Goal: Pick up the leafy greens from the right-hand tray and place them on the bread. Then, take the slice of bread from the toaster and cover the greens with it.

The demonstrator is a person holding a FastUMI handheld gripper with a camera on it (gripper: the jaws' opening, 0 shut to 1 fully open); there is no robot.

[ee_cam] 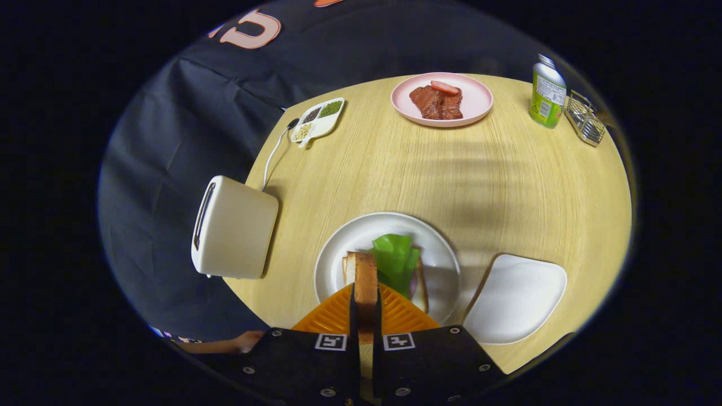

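the counter point(507, 186) carries my toaster point(234, 228) at its left edge and the white plate point(440, 254) near its front edge, an empty tray point(516, 299) beside it. on the plate the leafy greens point(396, 260) lie on bread. my tool point(365, 307) is clamped on the bread slice point(364, 276), held upright on edge above the plate.

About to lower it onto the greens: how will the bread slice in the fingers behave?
The bread slice stands upright on edge in the hand-held gripper, so it is probably stiff and light. It may crumble if squeezed. On the bumpy leafy greens it might rock or slide.
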